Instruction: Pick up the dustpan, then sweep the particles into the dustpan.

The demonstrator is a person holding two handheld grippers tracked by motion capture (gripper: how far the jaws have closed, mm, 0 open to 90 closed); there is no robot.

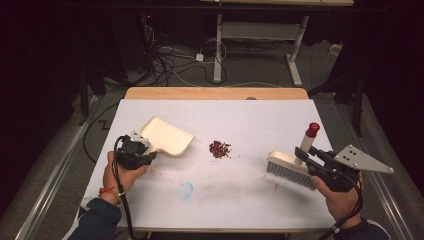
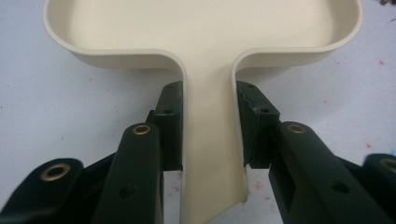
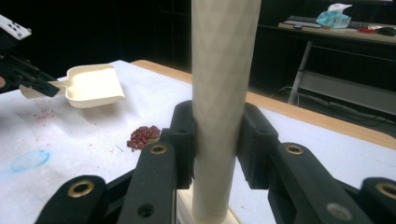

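On the left, our left tool [image 1: 145,150] pinches the dustpan [image 1: 167,136] by its handle, keeping its open edge toward the beans [image 1: 219,148] heaped mid-worktop [image 1: 225,190]. On the right, our right tool [image 1: 311,157] clamps the brush [image 1: 290,167] by its upright handle, bristles down, so we judge it ready to sweep them leftward.

The table [image 1: 215,195] is seen from high up, looking forward and down. The dustpan [image 2: 201,28] is seen very close from the left gripper view. The same dustpan [image 3: 91,86] is seen farther off from the right gripper view.
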